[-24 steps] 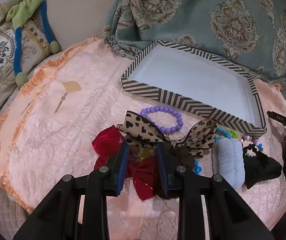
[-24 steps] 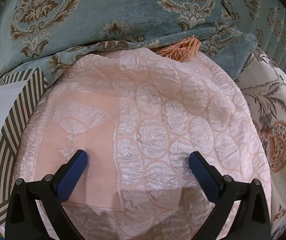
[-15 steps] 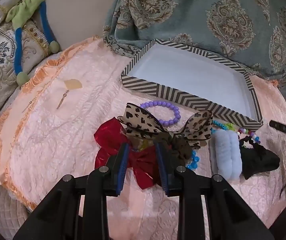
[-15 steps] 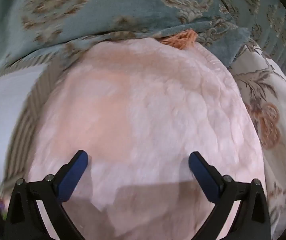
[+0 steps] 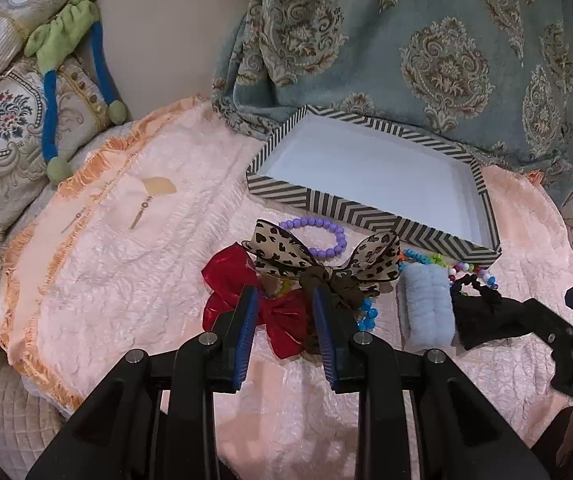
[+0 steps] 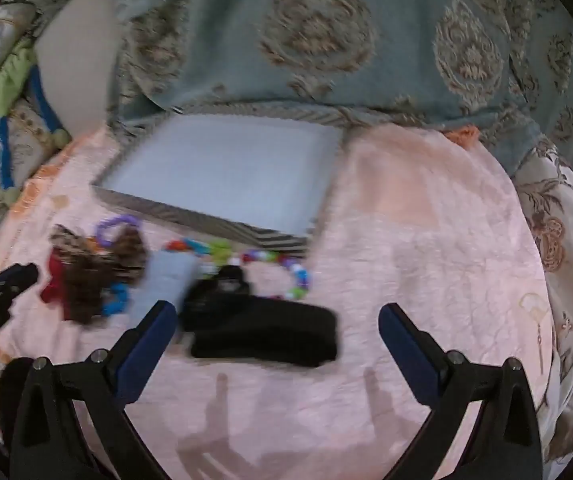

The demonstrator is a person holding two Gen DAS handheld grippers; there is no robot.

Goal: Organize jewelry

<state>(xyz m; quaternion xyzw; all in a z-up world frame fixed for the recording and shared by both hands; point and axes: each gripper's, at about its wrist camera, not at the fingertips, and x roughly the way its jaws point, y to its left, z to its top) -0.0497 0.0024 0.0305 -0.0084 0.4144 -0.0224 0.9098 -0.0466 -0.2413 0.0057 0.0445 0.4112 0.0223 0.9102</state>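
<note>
The left claw [image 5: 284,312] hangs over the pink quilted cloth [image 5: 126,280], its blue pads part-way apart astride the red bow [image 5: 282,316], with the leopard-print bow [image 5: 322,260] just beyond the tips. A purple bead bracelet [image 5: 318,236] lies behind that bow, near the chevron-striped tray [image 5: 366,208] toward the cloth's far edge. A pale blue fluffy piece [image 5: 428,306] and a black scrunchie [image 5: 482,312] lie toward the right edge, where the right claw [image 5: 566,320] enters.

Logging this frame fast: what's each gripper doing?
Left gripper: partly open around the red ribbon bow, not clamped.
Right gripper: wide open, empty.
</note>
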